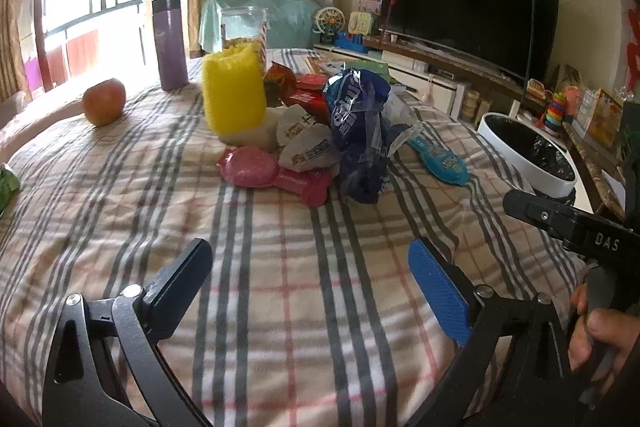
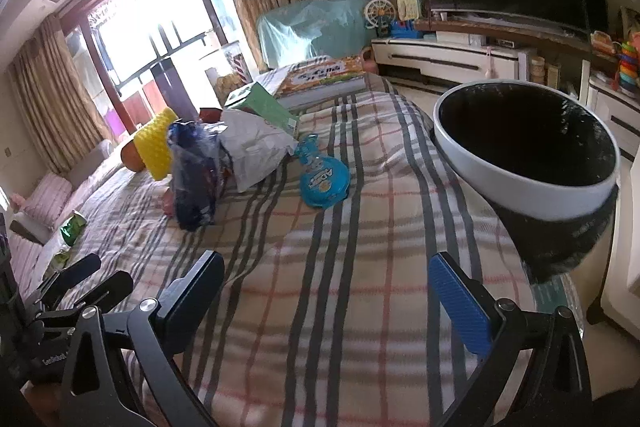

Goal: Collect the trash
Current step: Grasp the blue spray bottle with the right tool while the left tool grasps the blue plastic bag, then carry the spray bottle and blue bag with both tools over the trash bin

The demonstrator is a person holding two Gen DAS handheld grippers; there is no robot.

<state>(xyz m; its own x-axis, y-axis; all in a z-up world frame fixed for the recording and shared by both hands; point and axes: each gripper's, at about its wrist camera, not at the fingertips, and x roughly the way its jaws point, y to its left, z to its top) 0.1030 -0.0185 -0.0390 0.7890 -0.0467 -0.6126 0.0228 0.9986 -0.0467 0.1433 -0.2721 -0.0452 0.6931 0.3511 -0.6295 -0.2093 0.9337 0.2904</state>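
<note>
My left gripper point(image 1: 310, 281) hung over the grey-and-pink plaid cloth point(image 1: 280, 307) with its fingers spread wide and nothing between them. My right gripper point(image 2: 326, 301) was the same: jaws well apart, empty, above bare cloth.

Landmark: the white-rimmed round bin with a black liner point(image 2: 524, 163), standing off the cloth's right edge, just beside it.

Trash lay in a heap out toward the middle of the cloth, well apart from the bin:
- crumpled dark blue plastic bag point(image 1: 356, 131), upright, nearest face of the heap.
- pink flat plastic wrapper point(image 1: 268, 171), on the side of the blue bag away from the bin, touching the heap.
- white crumpled paper wrappers point(image 1: 304, 143), between the pink wrapper and the blue bag.
- red packets point(image 1: 304, 93), behind the blue bag.
- light blue flat plastic packet point(image 2: 322, 173), lying alone between the heap and the bin.

Other items, all beyond the heap from the bin: yellow foam-net sleeve point(image 1: 234, 89) standing upright against the heap; red apple point(image 1: 104, 101); purple tall flask point(image 1: 170, 43); clear plastic jar point(image 1: 244, 27) behind the yellow sleeve.

Neither gripper touched any trash. A hand point(image 1: 600, 335) showed at the lower right of the left view, gripping the other tool's handle.
</note>
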